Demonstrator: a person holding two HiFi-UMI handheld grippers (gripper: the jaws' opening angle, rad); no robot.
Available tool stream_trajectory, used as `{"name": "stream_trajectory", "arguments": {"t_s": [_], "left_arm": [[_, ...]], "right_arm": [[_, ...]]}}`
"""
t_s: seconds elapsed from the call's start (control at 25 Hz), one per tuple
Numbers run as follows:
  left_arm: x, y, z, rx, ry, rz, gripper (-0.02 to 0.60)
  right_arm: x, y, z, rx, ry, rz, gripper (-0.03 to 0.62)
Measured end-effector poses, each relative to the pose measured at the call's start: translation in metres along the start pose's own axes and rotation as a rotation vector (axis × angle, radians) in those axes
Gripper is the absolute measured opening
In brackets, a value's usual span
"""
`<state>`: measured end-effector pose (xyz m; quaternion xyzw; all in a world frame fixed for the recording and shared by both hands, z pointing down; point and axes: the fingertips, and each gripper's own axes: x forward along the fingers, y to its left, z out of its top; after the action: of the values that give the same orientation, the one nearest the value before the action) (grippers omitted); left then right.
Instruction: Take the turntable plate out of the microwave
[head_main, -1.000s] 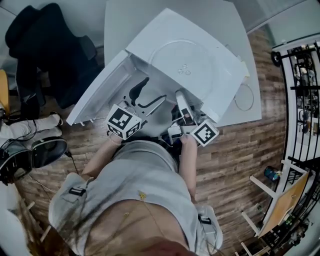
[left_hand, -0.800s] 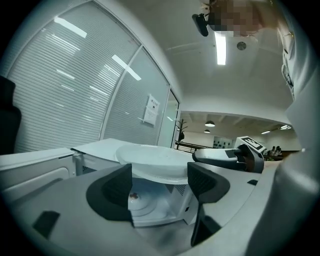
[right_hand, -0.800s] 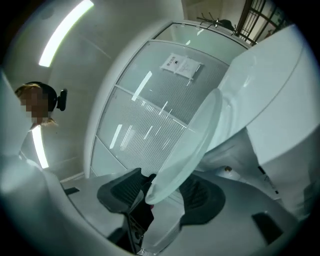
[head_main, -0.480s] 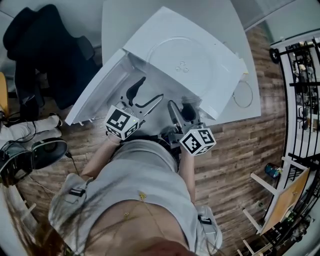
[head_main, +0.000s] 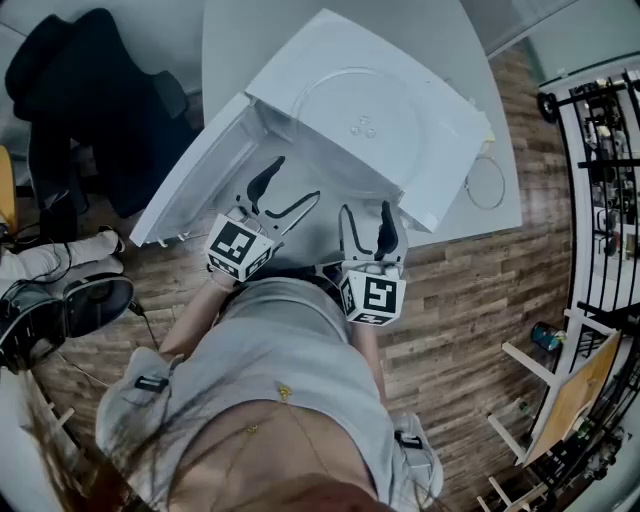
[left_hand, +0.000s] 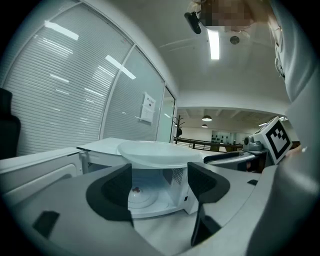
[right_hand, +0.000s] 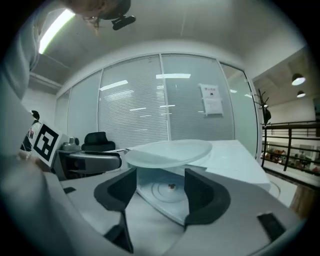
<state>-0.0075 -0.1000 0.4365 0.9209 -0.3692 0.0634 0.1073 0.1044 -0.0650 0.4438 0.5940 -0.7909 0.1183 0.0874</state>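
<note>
White table (head_main: 230, 40) holds the open microwave (head_main: 450, 130), and the plate (head_main: 360, 125) lies flat on its roof, above and ahead of the left gripper (head_main: 283, 195) and right gripper (head_main: 366, 225) alike, both with fingers wide and empty, the right's just opened.

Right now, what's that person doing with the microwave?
A person stands at the open microwave. The glass turntable plate already lies on top of it, out of the inside. The left gripper is open and empty. The right gripper has just been opening its jaws, with nothing between them.
</note>
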Motion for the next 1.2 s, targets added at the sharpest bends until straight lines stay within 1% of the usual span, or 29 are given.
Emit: {"name": "stream_trajectory", "arguments": {"t_s": [0.12, 0.24, 0.36, 0.44, 0.6, 0.76, 0.84, 1.08, 1.2], "left_arm": [[0.002, -0.001, 0.001, -0.004, 0.0, -0.005, 0.342], [0.007, -0.003, 0.001, 0.01, 0.007, -0.007, 0.341], [0.012, -0.002, -0.004, 0.009, 0.037, -0.006, 0.341], [0.016, -0.001, -0.006, 0.022, 0.048, 0.0, 0.341], [0.019, -0.001, 0.0, 0.051, 0.039, 0.002, 0.341], [0.025, -0.001, 0.005, 0.075, 0.03, 0.003, 0.341], [0.029, 0.0, 0.006, 0.089, 0.036, 0.009, 0.341], [0.042, 0.002, 0.008, 0.096, 0.042, 0.012, 0.341], [0.048, 0.002, 0.008, 0.08, 0.05, 0.01, 0.341]], "right_arm": [[0.001, -0.004, 0.005, -0.047, -0.009, -0.047, 0.288], [0.005, -0.008, 0.007, -0.037, -0.005, -0.047, 0.288], [0.008, -0.011, 0.009, -0.034, -0.003, -0.044, 0.291], [0.01, -0.01, 0.009, -0.023, 0.0, -0.033, 0.296], [0.012, -0.01, 0.012, -0.008, -0.008, -0.03, 0.296], [0.014, -0.015, 0.017, -0.048, -0.008, -0.055, 0.296], [0.018, -0.019, 0.017, -0.043, -0.002, -0.058, 0.296], [0.026, -0.029, 0.019, -0.035, 0.012, -0.074, 0.296], [0.029, -0.028, 0.023, -0.039, 0.009, -0.072, 0.296]]}}
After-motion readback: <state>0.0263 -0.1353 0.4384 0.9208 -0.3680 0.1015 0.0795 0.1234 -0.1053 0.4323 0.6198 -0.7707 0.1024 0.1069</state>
